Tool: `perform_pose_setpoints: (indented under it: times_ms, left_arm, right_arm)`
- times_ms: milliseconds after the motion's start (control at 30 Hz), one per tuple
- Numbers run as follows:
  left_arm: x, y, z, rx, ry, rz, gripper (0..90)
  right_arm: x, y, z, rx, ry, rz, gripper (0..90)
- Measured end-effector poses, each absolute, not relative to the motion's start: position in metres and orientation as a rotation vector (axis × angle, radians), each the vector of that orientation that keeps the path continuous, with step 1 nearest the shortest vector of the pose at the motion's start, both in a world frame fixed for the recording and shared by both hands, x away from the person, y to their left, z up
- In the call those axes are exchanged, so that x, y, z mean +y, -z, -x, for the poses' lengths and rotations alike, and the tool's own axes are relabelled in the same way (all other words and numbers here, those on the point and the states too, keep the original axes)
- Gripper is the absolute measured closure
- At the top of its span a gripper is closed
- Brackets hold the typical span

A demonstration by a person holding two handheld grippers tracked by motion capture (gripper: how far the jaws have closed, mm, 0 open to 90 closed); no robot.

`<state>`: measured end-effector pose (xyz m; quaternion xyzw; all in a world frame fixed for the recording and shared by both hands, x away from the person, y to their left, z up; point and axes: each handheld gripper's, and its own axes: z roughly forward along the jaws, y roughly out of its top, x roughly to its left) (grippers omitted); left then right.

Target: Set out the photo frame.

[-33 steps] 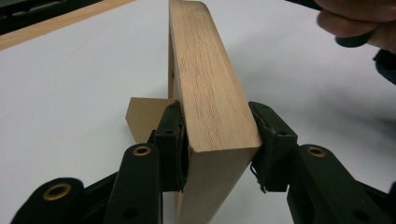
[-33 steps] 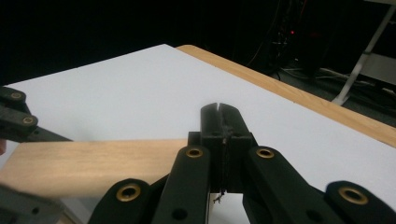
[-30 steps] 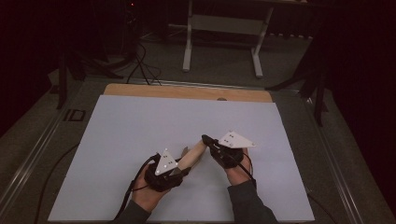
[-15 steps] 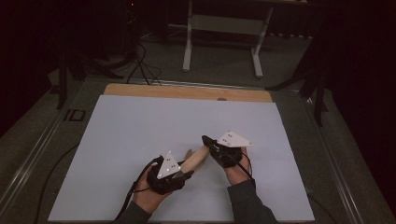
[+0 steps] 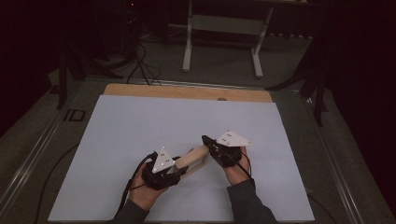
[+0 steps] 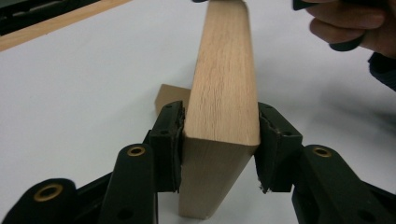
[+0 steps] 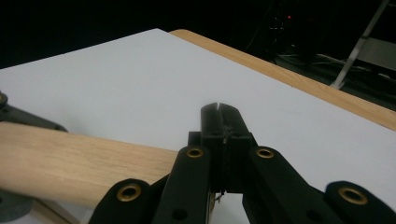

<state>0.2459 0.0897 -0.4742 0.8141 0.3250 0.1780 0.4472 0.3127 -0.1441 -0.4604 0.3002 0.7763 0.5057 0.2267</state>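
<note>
A wooden block is held just above the white table sheet, near the front middle, between the two grippers. The left gripper is seen with its jaws on either side of the block's near end; they have just been opening, and whether the pads press on the wood cannot be told for certain. The right gripper is clenched fully, with nothing between its tips, and the block passes beside it. The block should be kept level and lowered gently, and the left grip eased only once the wood is supported.
</note>
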Motion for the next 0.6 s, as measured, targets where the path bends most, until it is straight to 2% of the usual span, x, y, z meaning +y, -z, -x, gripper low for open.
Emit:
perform_pose_setpoints:
  times_ms: [600]
  left_arm:
    - [0.102, 0.477, -0.256, 0.897, -0.482, -2.007, 51.2]
  right_arm:
    - [-0.144, 0.458, -0.311, 2.164, -1.367, -0.811, 89.6]
